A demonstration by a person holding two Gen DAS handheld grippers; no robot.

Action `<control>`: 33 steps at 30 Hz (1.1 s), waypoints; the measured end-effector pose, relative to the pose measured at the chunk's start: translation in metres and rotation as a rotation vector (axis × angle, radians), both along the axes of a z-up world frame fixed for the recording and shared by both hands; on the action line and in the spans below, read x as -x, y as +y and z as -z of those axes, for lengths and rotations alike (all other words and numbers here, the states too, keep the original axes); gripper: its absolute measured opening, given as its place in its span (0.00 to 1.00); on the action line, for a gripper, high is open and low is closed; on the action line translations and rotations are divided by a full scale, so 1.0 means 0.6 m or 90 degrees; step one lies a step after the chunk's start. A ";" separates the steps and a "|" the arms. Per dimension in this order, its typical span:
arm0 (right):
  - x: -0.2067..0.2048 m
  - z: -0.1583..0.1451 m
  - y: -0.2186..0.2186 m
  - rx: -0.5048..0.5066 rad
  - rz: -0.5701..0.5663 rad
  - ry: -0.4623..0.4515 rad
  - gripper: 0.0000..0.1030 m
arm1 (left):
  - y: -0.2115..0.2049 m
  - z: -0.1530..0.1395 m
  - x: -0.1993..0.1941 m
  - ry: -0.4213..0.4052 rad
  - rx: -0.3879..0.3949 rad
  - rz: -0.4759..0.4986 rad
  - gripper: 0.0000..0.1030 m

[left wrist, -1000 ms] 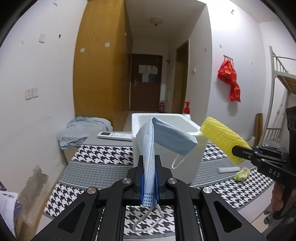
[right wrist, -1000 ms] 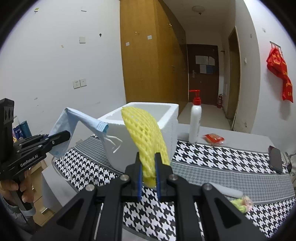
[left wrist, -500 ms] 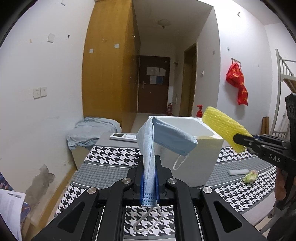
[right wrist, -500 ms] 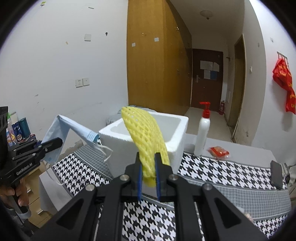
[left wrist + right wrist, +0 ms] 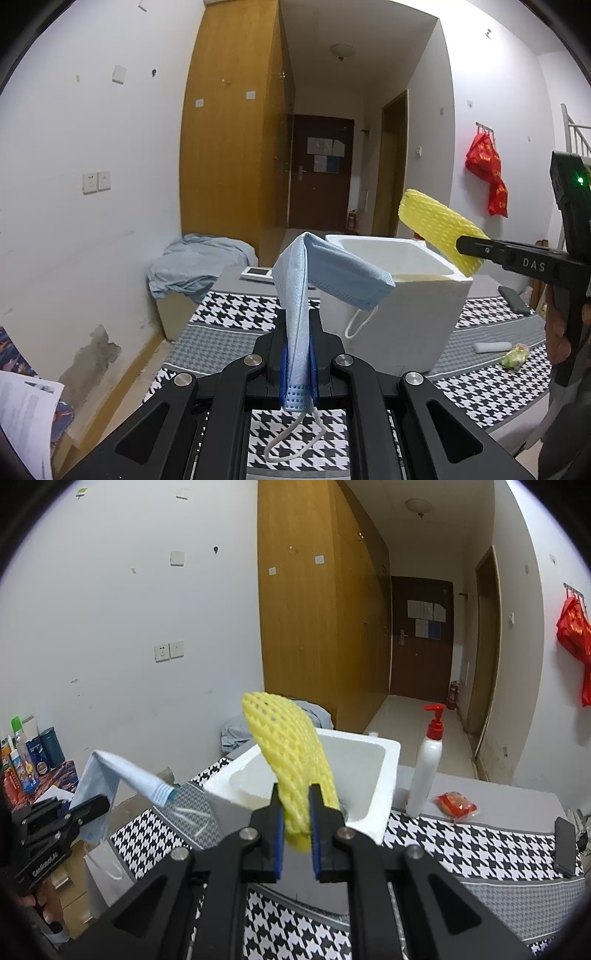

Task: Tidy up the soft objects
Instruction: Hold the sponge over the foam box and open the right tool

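Both soft items are held aloft near the box, ready for drop-off.

The left gripper (image 5: 298,354) has its fingers closed on a blue face mask (image 5: 325,273), which droops just short of the white foam box (image 5: 402,317); the right gripper (image 5: 297,827) pinches a yellow foam net (image 5: 291,753) above the box's near rim. The step in hand looks like carrying both to the box. Next, each should move over the opening, then release. What shows of the box's inside looks bare. It stands on the houndstooth-covered surface (image 5: 461,849).
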State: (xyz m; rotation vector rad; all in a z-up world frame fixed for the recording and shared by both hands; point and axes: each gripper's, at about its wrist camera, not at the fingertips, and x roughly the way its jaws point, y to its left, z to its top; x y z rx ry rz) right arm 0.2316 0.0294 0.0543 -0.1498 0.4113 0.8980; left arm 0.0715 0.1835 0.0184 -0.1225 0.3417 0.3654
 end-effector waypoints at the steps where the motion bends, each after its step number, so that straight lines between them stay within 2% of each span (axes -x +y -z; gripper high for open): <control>1: -0.003 -0.001 0.005 0.002 -0.002 0.003 0.14 | 0.004 0.001 0.000 0.000 -0.001 -0.003 0.09; 22: -0.068 0.006 0.057 0.030 0.036 0.036 0.14 | 0.022 0.015 -0.015 0.001 0.011 -0.013 0.09; 33: -0.072 0.009 0.084 0.058 0.048 0.041 0.15 | 0.029 0.019 -0.006 0.001 0.025 -0.014 0.09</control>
